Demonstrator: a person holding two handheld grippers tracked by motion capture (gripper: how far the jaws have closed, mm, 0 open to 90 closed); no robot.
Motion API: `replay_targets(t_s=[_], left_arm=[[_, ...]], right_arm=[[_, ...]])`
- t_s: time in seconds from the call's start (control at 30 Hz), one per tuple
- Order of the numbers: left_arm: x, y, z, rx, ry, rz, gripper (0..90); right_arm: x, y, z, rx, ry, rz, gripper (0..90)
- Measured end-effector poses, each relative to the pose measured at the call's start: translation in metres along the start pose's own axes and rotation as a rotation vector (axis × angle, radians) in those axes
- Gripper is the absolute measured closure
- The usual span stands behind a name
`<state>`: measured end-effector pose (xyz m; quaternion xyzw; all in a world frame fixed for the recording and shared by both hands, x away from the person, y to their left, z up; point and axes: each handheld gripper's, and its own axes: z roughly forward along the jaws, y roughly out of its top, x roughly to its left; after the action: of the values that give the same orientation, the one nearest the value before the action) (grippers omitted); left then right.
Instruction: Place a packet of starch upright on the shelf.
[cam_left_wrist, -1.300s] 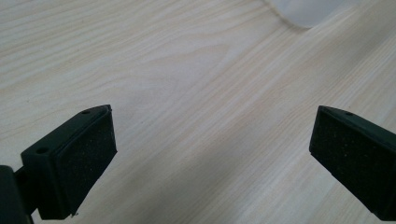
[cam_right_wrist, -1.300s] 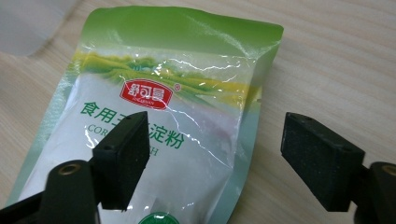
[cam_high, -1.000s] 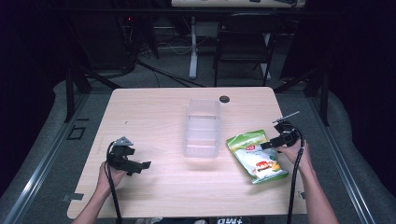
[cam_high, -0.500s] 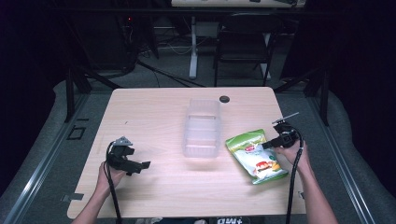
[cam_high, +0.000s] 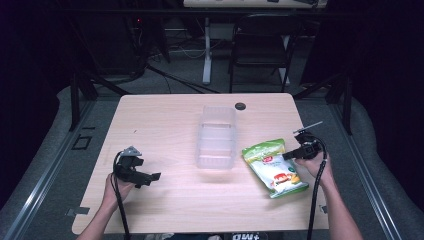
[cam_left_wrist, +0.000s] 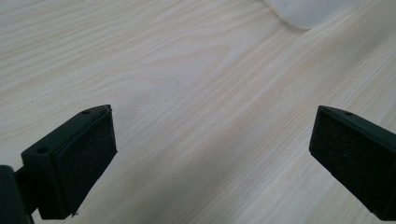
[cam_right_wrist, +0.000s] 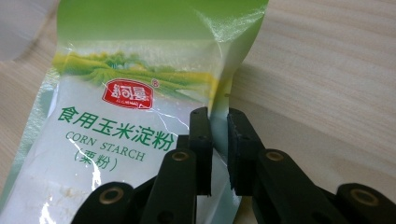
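Observation:
A green and white corn starch bag lies on the wooden table, right of centre. My right gripper is shut on the bag's right edge, the thin film pinched between the two pads. A clear plastic container stands in the middle of the table, left of the bag. Low over bare wood near the table's front left, my left gripper is open, its pads wide apart with nothing between them. A corner of the container shows at the top of the left gripper view.
A small black round object sits near the table's far edge. A dark chair and a white table leg stand beyond the table. Cables trail from both grippers toward the front edge.
The right gripper has shifted slightly left onto the bag's edge. The left gripper and the container have not moved.

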<state>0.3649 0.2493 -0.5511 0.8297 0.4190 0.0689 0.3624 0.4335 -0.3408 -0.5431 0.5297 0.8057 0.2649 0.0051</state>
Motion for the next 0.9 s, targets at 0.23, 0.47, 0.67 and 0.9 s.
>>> replay_targets(t_s=[0.23,0.47,0.67,0.9], left_arm=[[0.000,0.000,0.000,-0.001,-0.001,0.001,0.8],[-0.001,0.000,-0.001,-0.003,-0.003,0.008,1.0],[0.000,-0.001,-0.002,-0.008,0.001,0.004,1.0],[0.000,-0.001,-0.002,-0.006,0.002,0.002,1.0]], right_arm=[[0.005,-0.004,-0.012,-0.054,-0.003,-0.007,83.3],[0.015,-0.008,-0.029,-0.097,-0.013,-0.024,84.3],[0.022,-0.010,-0.039,-0.128,-0.004,-0.031,86.1],[0.026,-0.011,-0.047,-0.147,0.009,-0.025,87.9]])
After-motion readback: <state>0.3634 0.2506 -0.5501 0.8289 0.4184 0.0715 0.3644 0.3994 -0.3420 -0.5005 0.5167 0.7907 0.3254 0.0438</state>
